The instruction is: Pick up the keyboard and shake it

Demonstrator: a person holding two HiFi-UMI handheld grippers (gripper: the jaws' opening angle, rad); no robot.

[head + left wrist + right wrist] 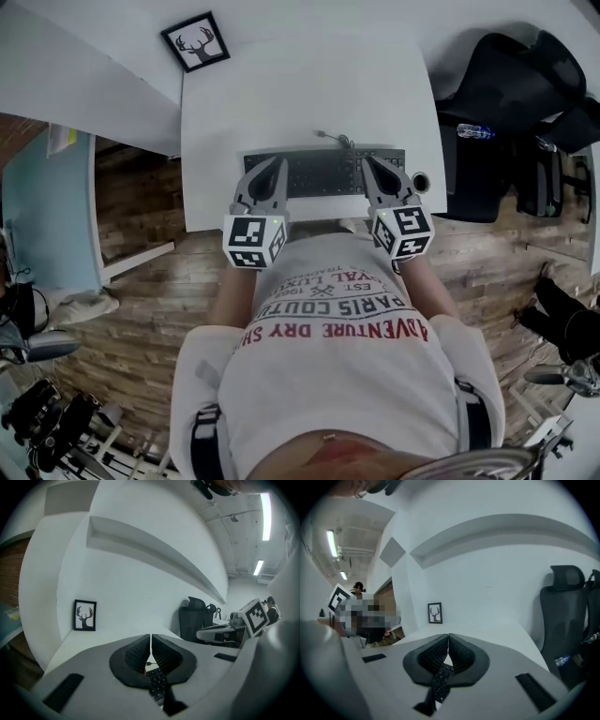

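Probably an office: white desk (309,84), keyboard (323,173), black swivel chair (506,84).

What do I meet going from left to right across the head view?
Deer picture → left gripper → keyboard → right gripper → chair.

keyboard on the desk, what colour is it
The keyboard is black; the head view shows it best.
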